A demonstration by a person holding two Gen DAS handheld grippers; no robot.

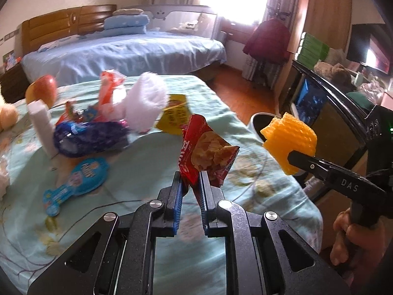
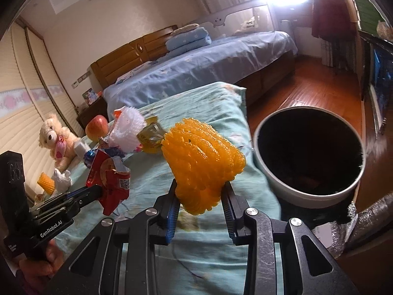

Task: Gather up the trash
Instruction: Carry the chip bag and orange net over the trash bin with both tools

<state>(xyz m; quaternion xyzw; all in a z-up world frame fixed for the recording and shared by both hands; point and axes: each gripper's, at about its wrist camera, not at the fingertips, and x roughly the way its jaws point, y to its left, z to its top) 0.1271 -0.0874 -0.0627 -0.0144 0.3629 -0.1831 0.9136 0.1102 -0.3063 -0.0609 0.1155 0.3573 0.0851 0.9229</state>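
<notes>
My left gripper [image 1: 191,177] is shut on a red snack wrapper [image 1: 206,154] and holds it above the table; it also shows in the right wrist view [image 2: 110,179]. My right gripper [image 2: 200,189] is shut on an orange foam fruit net [image 2: 203,159], held above the table's right edge next to the white trash bin [image 2: 309,191]; the net also shows in the left wrist view [image 1: 289,145]. On the table lie a white foam net [image 1: 145,100], a purple bag [image 1: 91,137], a yellow wrapper [image 1: 174,118], a blue package [image 1: 76,182] and a red-white wrapper [image 1: 110,86].
The table has a teal floral cloth [image 1: 147,167]. An apple [image 1: 41,88], a white bottle [image 1: 41,127] and a teddy bear [image 2: 56,140] sit at its left. A blue bed [image 1: 122,54] stands behind. A dark cabinet [image 1: 319,103] stands at the right.
</notes>
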